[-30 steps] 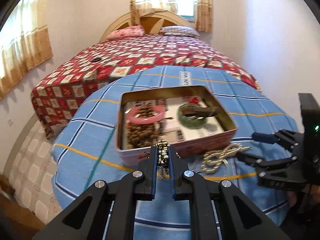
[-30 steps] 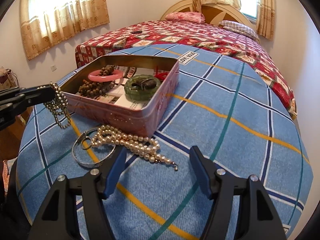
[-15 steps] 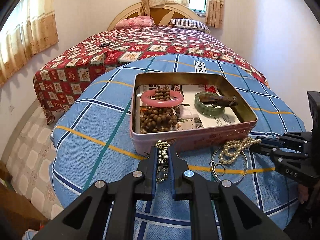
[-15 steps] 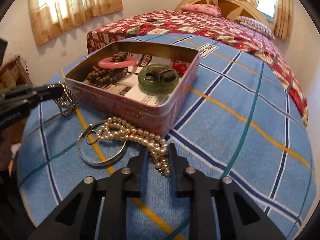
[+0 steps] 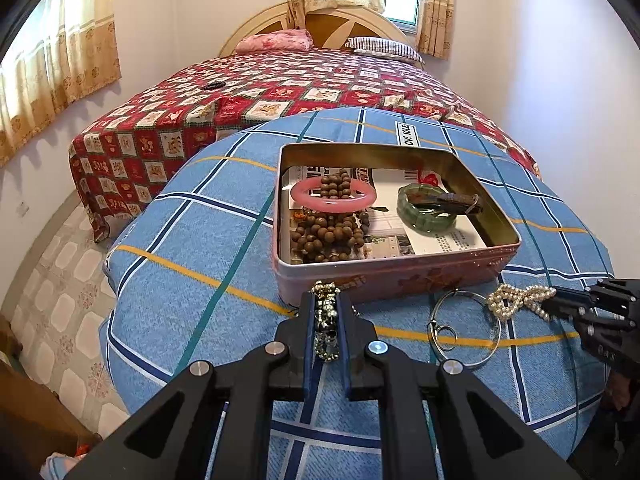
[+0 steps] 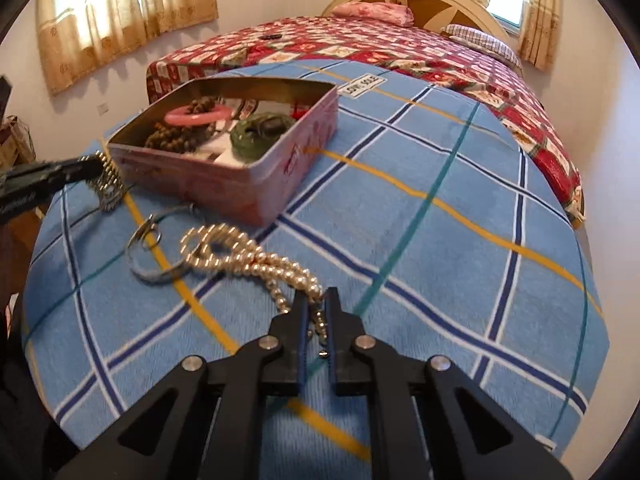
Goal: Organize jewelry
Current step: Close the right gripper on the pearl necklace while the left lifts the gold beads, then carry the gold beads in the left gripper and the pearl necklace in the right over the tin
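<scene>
White pearl necklace (image 6: 248,256) now clamped at one end in the right gripper (image 6: 316,316), open above it a second ago; rest of strand trailing on blue checked cloth (image 6: 440,240) across the thin silver bangle (image 6: 156,256). Metallic bead chain (image 5: 326,320) still pinched in the left gripper (image 5: 326,332), just short of the pink rectangular tin (image 5: 400,276). Both ready for dropping inside, probably.

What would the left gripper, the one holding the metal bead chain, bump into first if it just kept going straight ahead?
Most likely the near wall of the pink rectangular tin box, which stands directly ahead of the left gripper and its metal bead chain. The exact height is hard to judge.
</scene>
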Action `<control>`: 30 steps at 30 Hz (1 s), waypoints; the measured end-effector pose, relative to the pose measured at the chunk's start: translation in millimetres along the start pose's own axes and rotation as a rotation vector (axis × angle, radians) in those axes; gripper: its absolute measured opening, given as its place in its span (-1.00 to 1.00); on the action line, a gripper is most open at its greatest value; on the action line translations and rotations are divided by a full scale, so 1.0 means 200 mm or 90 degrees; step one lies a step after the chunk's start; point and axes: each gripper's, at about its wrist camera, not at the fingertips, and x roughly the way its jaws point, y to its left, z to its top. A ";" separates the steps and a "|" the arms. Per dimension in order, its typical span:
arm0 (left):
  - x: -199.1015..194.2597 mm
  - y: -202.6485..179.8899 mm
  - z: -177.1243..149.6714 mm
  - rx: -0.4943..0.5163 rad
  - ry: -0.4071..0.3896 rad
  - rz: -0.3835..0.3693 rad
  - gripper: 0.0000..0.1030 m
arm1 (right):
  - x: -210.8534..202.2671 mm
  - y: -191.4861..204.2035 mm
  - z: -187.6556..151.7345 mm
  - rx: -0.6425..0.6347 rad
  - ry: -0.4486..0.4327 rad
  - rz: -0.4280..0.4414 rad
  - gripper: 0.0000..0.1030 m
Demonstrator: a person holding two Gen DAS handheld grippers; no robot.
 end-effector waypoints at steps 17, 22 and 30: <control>0.00 0.02 0.00 -0.007 0.005 -0.006 -0.81 | 0.11 0.07 0.08 -0.071 0.002 0.053 0.10; -0.01 0.03 0.00 -0.011 0.002 -0.007 -0.81 | 0.08 0.08 0.06 -0.062 0.002 0.068 -0.69; -0.06 0.02 0.02 -0.010 -0.012 -0.007 -0.81 | -0.05 0.09 0.02 -0.032 -0.059 0.072 -0.71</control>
